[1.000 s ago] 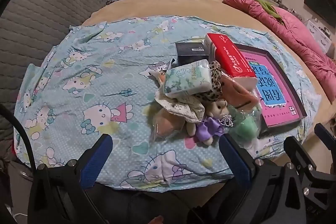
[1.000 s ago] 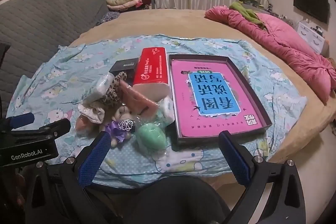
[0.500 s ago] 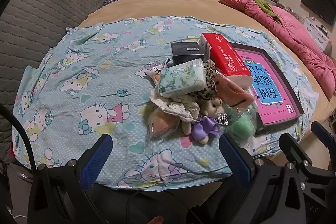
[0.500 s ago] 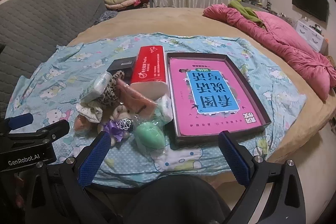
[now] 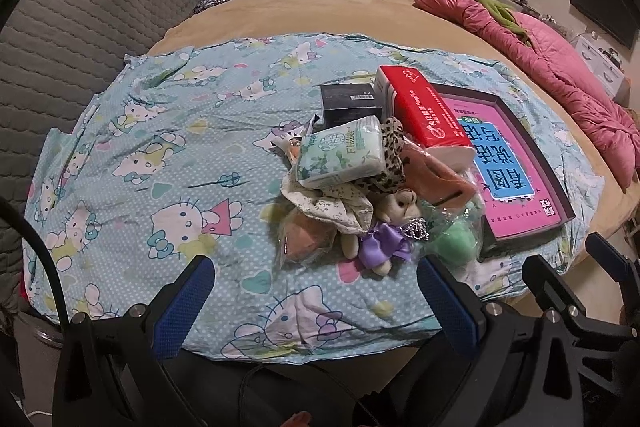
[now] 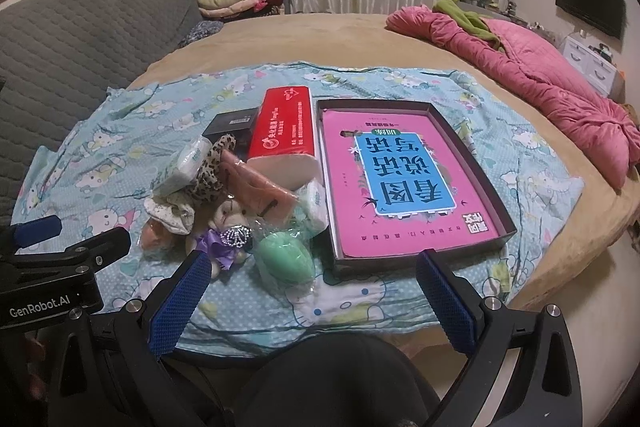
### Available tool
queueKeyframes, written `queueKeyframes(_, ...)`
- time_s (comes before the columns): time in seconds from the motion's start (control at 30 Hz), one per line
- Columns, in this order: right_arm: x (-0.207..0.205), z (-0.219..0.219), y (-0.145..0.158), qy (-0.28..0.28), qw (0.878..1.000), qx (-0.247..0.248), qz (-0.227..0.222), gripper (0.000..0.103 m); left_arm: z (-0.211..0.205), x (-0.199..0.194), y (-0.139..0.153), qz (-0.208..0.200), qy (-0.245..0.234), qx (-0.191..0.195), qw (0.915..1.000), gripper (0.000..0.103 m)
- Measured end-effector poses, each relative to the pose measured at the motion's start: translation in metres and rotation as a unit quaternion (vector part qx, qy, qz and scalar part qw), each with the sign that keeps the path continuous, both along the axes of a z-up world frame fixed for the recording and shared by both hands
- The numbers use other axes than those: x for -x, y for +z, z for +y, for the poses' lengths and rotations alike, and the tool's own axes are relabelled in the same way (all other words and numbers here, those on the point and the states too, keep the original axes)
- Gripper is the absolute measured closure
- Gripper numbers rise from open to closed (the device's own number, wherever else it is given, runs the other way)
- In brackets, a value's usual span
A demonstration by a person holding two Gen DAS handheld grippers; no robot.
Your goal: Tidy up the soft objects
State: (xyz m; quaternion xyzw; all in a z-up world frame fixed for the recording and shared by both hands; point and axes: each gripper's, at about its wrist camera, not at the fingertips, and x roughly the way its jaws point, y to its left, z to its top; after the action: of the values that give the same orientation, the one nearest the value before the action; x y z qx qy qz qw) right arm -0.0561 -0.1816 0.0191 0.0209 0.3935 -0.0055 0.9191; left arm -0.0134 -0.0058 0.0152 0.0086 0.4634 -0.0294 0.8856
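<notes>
A: Item 1, soft pile (image 5: pixel 352 195): frame centre, heaped on the cartoon-cat sheet (image 5: pixel 160 155), touching the red tissue box (image 6: pixel 286 131); probably gathered for sorting.

B: Claws?

A: Left gripper (image 5: pixel 316 291) and right gripper (image 6: pixel 312 287) both spread wide, empty, short of the pile.

B: Writing?

A: "Flower" on the tissue pack (image 5: pixel 340 157); "GenRobot.AI" lower left, right view.
</notes>
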Motion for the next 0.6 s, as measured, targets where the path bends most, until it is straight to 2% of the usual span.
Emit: queueKeyframes(0.6, 0.0008, 0.0003, -0.0009, -0.001, 1.000, -0.001, 0.002, 0.002, -0.0001, -0.0004, -0.0027, 0.002, -0.001, 0.000, 1.0000, 0.001)
